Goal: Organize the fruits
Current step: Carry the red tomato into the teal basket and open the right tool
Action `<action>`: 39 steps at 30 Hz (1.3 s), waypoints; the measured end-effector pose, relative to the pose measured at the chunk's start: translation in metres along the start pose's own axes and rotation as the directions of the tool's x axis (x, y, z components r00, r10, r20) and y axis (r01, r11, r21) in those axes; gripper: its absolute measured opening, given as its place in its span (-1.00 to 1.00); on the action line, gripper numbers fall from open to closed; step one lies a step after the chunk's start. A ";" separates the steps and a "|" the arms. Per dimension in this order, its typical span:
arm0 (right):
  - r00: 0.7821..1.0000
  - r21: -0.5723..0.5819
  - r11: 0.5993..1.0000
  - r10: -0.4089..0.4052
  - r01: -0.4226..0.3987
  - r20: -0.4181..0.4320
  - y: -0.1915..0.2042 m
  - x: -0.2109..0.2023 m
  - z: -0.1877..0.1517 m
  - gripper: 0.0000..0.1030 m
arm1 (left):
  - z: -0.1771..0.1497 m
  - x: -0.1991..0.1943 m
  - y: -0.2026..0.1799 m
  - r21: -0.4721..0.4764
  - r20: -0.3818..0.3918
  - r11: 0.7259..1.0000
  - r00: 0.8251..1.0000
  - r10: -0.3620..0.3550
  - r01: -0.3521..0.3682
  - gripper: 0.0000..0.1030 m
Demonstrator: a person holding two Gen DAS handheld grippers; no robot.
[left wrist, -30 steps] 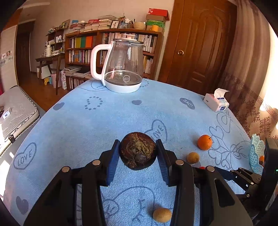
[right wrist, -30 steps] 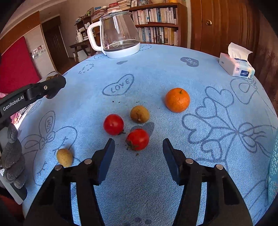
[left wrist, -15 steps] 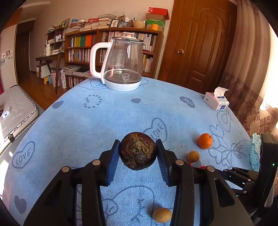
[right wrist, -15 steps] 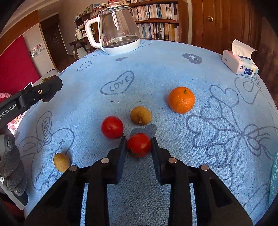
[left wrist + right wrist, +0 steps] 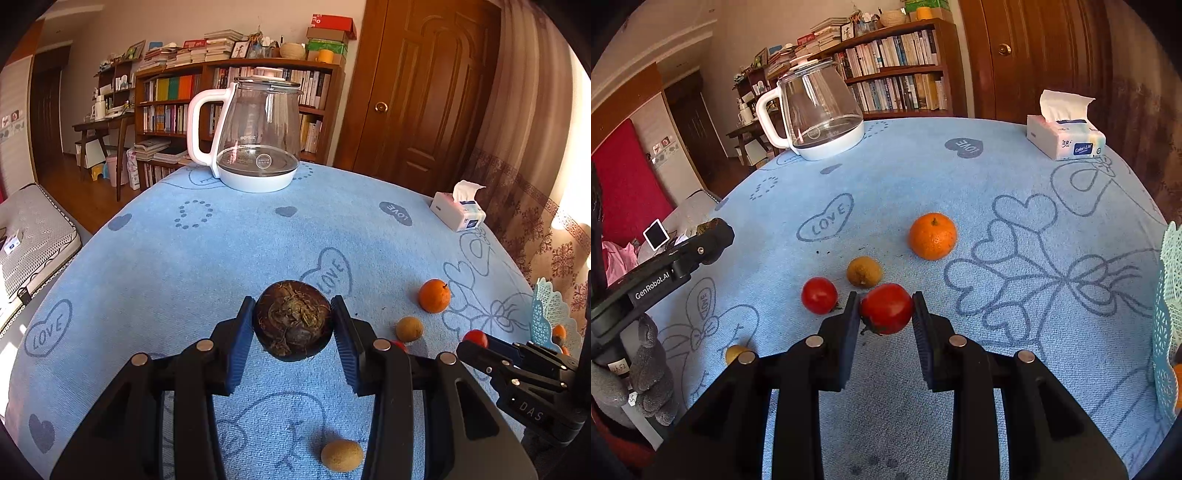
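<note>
Tabletop [image 5: 960, 177], covered by a blue cloth printed with hearts, carried most of the fruit loose; sorting appeared to be at an early-to-middle stage. A glass kettle [image 5: 255, 136] and a tissue box [image 5: 1065, 138] stood at the far side, well apart from the fruit. A pale blue lattice basket [image 5: 550, 314] stood at the right edge of the tabletop; small orange pieces showed behind its wall, so some fruit seemed already to be stowed there, though how much could not be told.

Left hand-held gripper [image 5: 293, 332] was clamped on a dark, rough-skinned round fruit [image 5: 293, 319], held clear above the cloth. Right hand-held gripper [image 5: 885, 319] had both pads pressed against a red tomato [image 5: 886, 308], which appeared to be lifted just off the cloth; whether it still touched the surface could not be told.

Left on the cloth were an orange [image 5: 932, 236], a second tomato [image 5: 819, 295] beside the held one, a brown longan-like fruit [image 5: 863, 272] between tomato and orange, and a small tan fruit [image 5: 341, 455] nearer the left hand-held gripper. Judged remaining: delivery of the two held pieces, presumably to the basket, then collection of these four.
</note>
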State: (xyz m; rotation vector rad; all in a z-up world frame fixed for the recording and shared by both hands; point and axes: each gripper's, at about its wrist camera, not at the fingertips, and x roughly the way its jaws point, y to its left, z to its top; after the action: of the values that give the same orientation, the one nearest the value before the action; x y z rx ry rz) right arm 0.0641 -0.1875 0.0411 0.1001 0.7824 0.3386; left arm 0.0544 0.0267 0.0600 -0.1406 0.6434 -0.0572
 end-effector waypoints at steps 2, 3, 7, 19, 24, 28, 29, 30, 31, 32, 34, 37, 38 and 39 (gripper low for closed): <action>1.000 0.021 1.000 -0.004 0.004 0.023 -0.005 -0.007 0.002 -0.43 | 0.000 0.000 0.000 0.001 -0.001 1.000 1.000 0.000 0.000 -0.18; 0.999 0.032 0.999 -0.007 0.006 0.034 -0.008 -0.011 0.003 -0.43 | 0.000 0.000 -0.001 0.002 -0.001 1.000 1.000 -0.001 0.001 -0.18; 0.997 0.069 0.997 -0.020 0.015 0.074 -0.021 -0.026 0.007 -0.43 | -0.001 0.001 -0.002 0.008 -0.004 1.000 1.000 -0.002 0.002 -0.18; 0.980 0.204 0.975 -0.122 0.088 0.160 -0.077 -0.074 0.004 -0.43 | -0.002 0.001 -0.004 0.015 -0.008 1.000 1.000 -0.003 0.003 -0.18; 0.966 0.256 0.956 -0.192 0.144 0.171 -0.106 -0.095 -0.005 -0.43 | -0.004 0.002 -0.006 0.020 -0.011 1.000 1.000 -0.002 0.002 -0.18; 0.951 0.307 0.931 -0.257 0.197 0.170 -0.133 -0.111 -0.015 -0.43 | -0.005 0.003 -0.006 0.020 -0.015 1.000 1.000 0.000 0.001 -0.18; 0.947 0.319 0.924 -0.274 0.211 0.170 -0.139 -0.115 -0.018 -0.43 | -0.005 0.003 -0.006 0.021 -0.016 1.000 1.000 0.001 0.000 -0.18; 0.942 0.331 0.917 -0.289 0.223 0.168 -0.144 -0.118 -0.021 -0.43 | -0.006 0.004 -0.006 0.022 -0.016 1.000 1.000 0.001 -0.001 -0.18; 0.939 0.342 0.910 -0.303 0.234 0.164 -0.150 -0.121 -0.024 -0.43 | -0.005 0.004 -0.006 0.022 -0.016 1.000 1.000 0.001 -0.001 -0.18; 0.935 0.350 0.903 -0.319 0.249 0.158 -0.154 -0.122 -0.026 -0.43 | -0.006 0.004 -0.006 0.024 -0.016 1.000 1.000 0.001 -0.001 -0.18; 0.926 0.361 0.890 -0.349 0.279 0.146 -0.161 -0.123 -0.031 -0.43 | -0.006 0.004 -0.007 0.027 -0.016 1.000 1.000 0.001 -0.001 -0.18; 0.919 0.366 0.880 -0.371 0.302 0.135 -0.166 -0.121 -0.037 -0.43 | -0.006 0.004 -0.008 0.033 -0.017 0.999 1.000 0.001 -0.001 -0.18; 0.915 0.365 0.878 -0.380 0.311 0.134 -0.165 -0.120 -0.037 -0.43 | -0.006 0.004 -0.008 0.034 -0.018 0.999 1.000 0.001 -0.001 -0.18; 0.913 0.360 0.877 -0.386 0.318 0.134 -0.165 -0.119 -0.038 -0.43 | -0.006 0.004 -0.008 0.035 -0.018 0.999 1.000 0.001 -0.001 -0.18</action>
State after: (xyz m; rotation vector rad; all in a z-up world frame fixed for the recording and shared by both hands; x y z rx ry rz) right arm 0.0028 -0.3842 0.0594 0.2994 0.6331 -0.1568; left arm 0.0533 0.0180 0.0539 -0.1066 0.6603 -0.0688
